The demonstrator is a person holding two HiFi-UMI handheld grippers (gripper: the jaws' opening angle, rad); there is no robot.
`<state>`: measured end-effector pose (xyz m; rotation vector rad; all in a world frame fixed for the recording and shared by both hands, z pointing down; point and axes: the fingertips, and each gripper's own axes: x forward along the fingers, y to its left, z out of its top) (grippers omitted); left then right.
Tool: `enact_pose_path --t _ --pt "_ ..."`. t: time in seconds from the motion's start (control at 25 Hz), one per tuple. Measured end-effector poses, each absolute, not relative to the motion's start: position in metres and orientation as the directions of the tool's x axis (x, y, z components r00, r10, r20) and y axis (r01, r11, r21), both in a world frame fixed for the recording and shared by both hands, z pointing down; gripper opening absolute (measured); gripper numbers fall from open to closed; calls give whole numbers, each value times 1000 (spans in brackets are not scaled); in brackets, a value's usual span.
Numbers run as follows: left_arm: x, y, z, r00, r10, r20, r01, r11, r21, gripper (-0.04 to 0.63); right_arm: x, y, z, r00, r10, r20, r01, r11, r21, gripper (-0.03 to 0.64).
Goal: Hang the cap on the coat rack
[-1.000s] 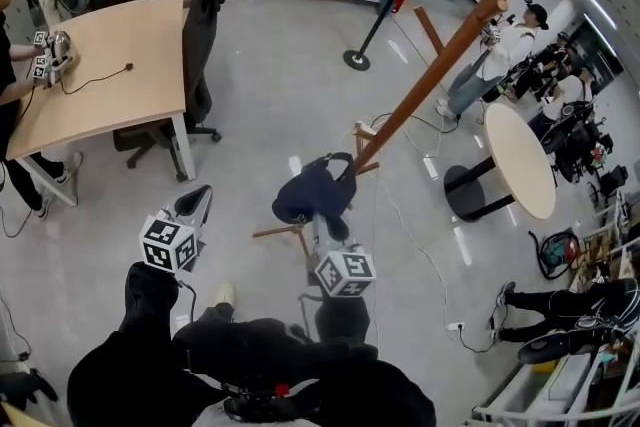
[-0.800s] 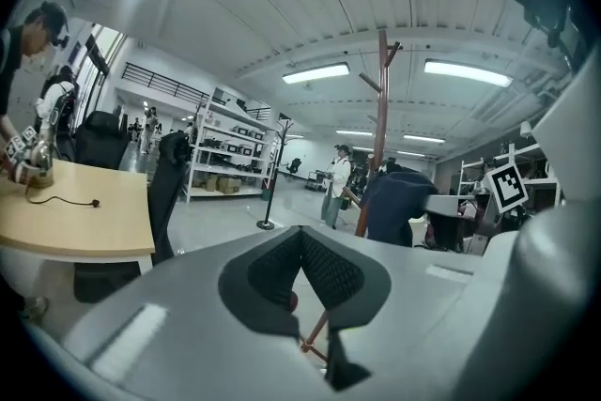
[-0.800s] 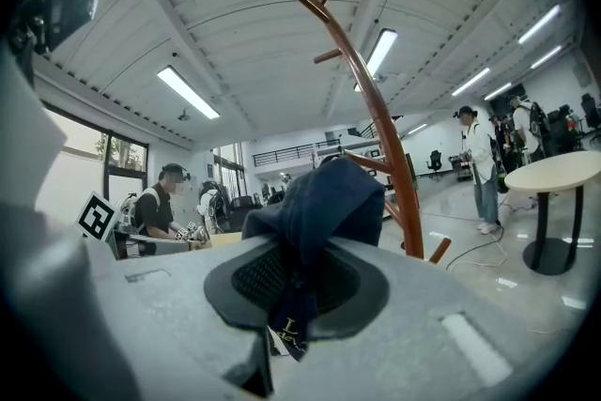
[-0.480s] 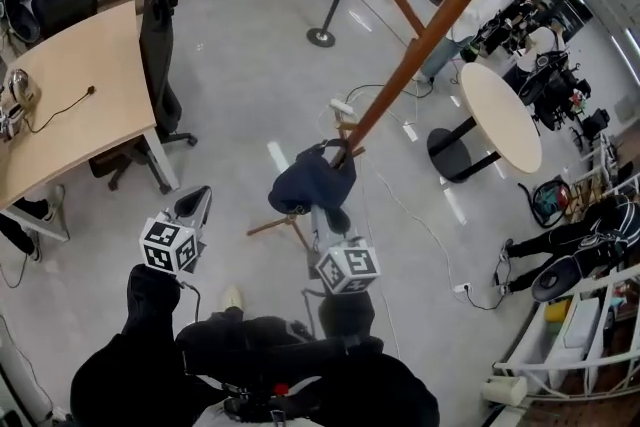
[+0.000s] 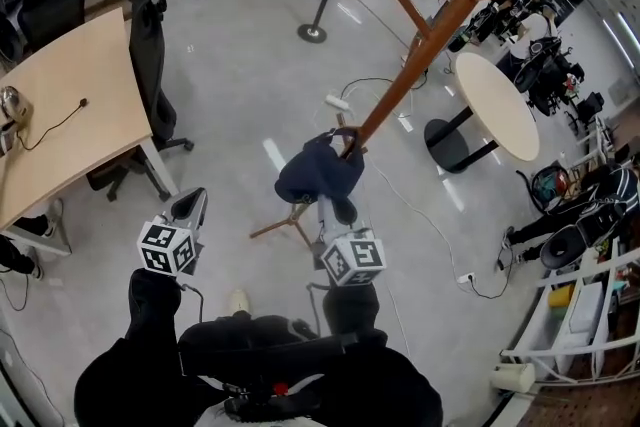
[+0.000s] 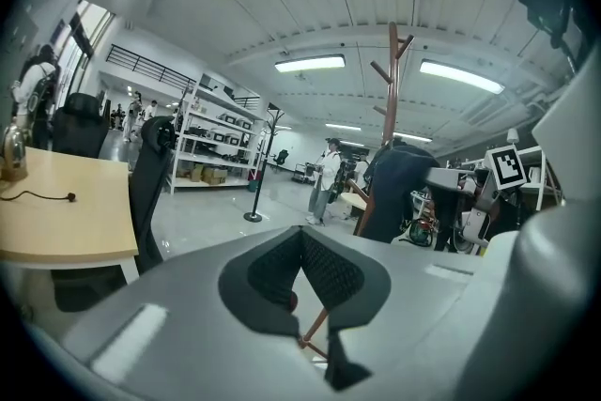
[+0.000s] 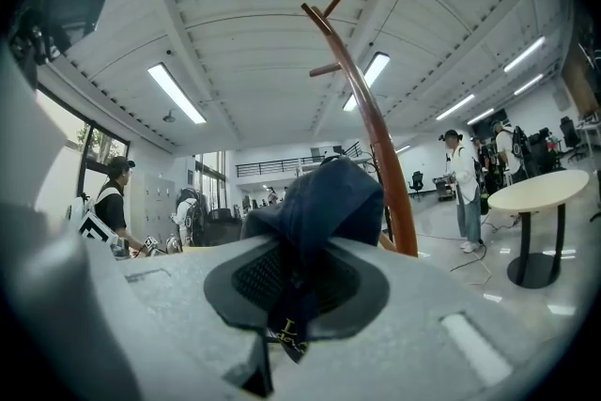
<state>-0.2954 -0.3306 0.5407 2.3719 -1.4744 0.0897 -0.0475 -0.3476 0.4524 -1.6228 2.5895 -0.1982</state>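
While the dark blue cap (image 5: 318, 173) is resting against the lower part of the coat rack (image 5: 432, 33), just above its wooden feet and well below the pegs, the right gripper (image 5: 338, 208) is pinching it from the near side. The right gripper view shows the jaws nearly together, pressing on a fold of the fabric, with the crown bulging beyond them beside the brown pole. Whether the back strap is round the pole or only touching it cannot be told. Compared with a second ago, the cap is sitting slightly farther along the pole, the grip being unchanged. The left gripper (image 5: 190, 207) is hanging to the near left, well apart from the cap, its pads meeting at the tips with nothing between them. It is keeping much the same place as before. Farther out, a wooden desk (image 5: 70, 100) and a black office chair (image 5: 150, 45) are standing at the left, and a round table (image 5: 495, 105) at the right.
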Motion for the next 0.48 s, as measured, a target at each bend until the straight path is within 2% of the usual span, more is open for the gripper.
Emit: enact_pose_path --t 0.48 --pt "-316 -345 546 451 -862 231 -881 -388 271 3 -51 -367 455 -396 -918 11 -909 390 -147 46"
